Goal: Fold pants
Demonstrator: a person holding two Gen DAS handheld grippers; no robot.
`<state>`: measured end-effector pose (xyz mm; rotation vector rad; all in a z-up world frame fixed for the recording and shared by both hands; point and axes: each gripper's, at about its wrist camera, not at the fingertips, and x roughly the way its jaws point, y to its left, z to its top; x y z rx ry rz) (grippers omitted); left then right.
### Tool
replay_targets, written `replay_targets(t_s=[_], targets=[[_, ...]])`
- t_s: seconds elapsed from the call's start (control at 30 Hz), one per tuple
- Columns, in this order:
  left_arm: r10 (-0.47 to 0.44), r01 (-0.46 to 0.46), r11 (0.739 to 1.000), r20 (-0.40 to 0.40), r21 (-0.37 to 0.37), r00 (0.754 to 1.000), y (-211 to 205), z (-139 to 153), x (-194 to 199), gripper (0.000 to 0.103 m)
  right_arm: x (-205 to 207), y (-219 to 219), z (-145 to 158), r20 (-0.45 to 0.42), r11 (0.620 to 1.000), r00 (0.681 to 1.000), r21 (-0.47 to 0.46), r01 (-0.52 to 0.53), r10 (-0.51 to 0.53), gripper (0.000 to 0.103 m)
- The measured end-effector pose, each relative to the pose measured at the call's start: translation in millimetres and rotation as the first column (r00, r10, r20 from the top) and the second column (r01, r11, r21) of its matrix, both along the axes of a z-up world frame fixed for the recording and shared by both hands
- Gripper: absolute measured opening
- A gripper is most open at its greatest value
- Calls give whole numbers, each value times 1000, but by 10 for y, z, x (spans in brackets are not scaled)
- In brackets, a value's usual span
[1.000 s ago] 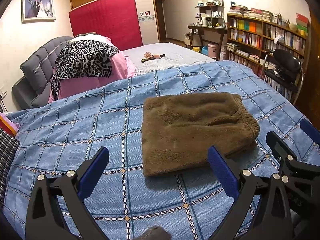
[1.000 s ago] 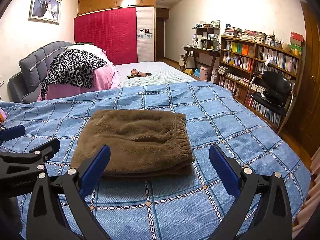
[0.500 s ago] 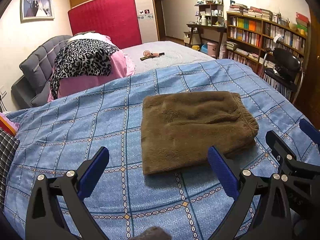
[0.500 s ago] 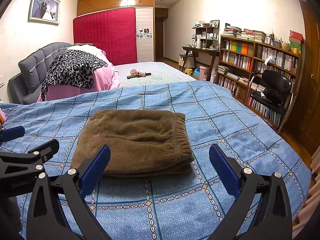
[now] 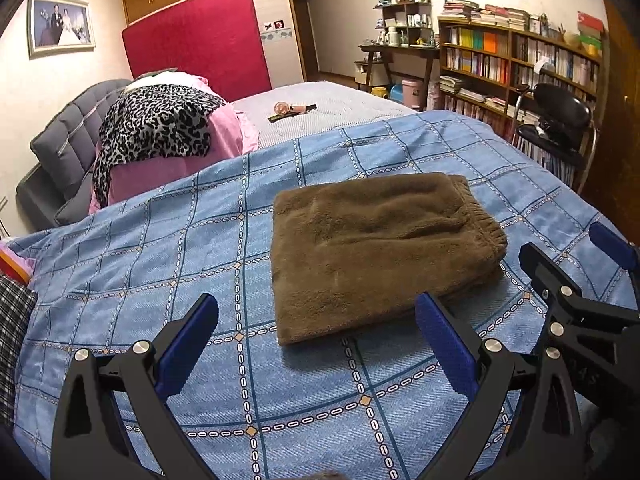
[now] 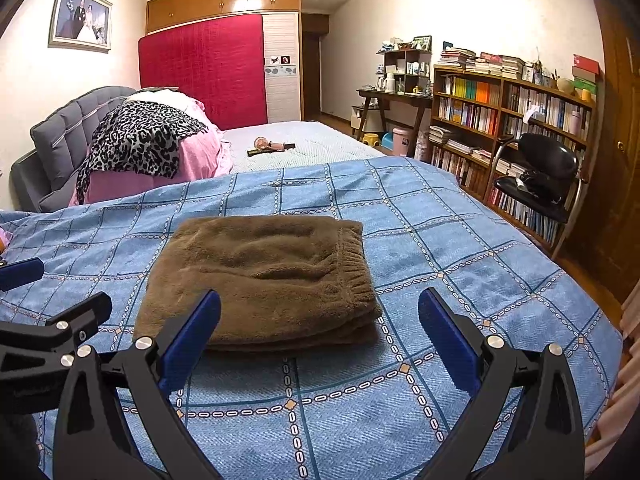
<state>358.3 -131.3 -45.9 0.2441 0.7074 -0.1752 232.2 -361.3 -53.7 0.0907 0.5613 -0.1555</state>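
Note:
The brown fleece pants (image 5: pixel 380 248) lie folded in a flat rectangle on the blue checked bedspread (image 5: pixel 160 264), waistband to the right. They also show in the right wrist view (image 6: pixel 264 276). My left gripper (image 5: pixel 316 340) is open and empty, held just short of the pants' near edge. My right gripper (image 6: pixel 320 332) is open and empty, also just before the near edge. Each gripper shows at the side of the other's view: the right one (image 5: pixel 576 280) and the left one (image 6: pixel 48 300).
A pink quilt with a leopard-print cloth (image 5: pixel 160 124) lies at the grey headboard. A small fan and dark object (image 5: pixel 292 109) rest on the far mattress. A bookshelf (image 6: pixel 508 120) and black chair (image 6: pixel 540 176) stand right of the bed. Plaid cloth (image 5: pixel 12 320) lies at left.
Both grippers have drawn very slightly back and up from the folded pants. The pants have not moved, and both grippers stay open.

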Motion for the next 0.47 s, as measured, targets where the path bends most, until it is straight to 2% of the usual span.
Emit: replay_targets(t_s=[0.47], targets=[[25,-25,999,24,30,999,-10,-12,-15,98,-37,16,13,7,1000,1000,-1,5,-5,100]])
